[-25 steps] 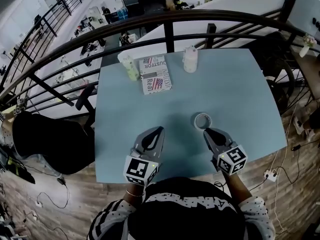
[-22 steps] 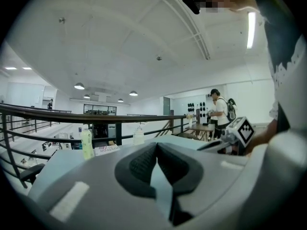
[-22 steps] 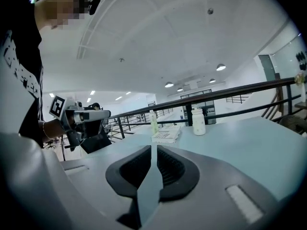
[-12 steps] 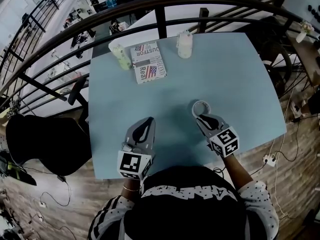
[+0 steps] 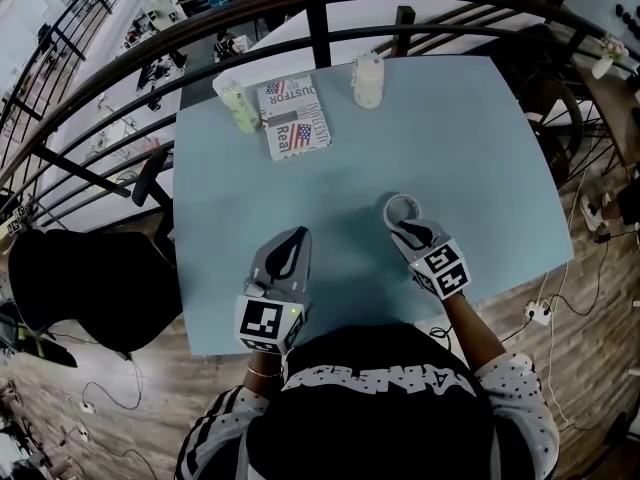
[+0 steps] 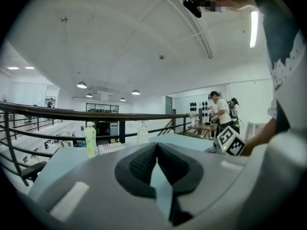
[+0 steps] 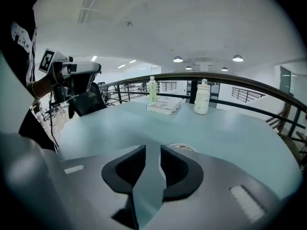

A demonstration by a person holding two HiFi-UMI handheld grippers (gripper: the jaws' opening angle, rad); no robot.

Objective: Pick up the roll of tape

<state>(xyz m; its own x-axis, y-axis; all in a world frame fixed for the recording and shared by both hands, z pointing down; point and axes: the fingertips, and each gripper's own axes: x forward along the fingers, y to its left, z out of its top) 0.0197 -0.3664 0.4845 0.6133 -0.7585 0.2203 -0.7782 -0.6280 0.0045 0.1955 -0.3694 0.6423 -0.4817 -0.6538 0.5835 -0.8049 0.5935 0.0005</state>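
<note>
Right tool (image 5: 407, 230): jaws just been opening, empty, hovering beside tape (image 5: 402, 208)
Left tool (image 5: 294, 238): staying out, closed, empty
Grasp: straddling tape's near wall before closing

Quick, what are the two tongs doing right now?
Left tongs: closed, empty.
Right tongs: open, just been opening, nothing between them; roll of tape just ahead.

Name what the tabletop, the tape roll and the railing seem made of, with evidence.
Tabletop: probably matt laminate or painted board; even pale blue, no glare.
Tape roll: likely clear plastic film; translucent whitish ring.
Railing: apparently dark painted metal; slim curved bars.
</note>
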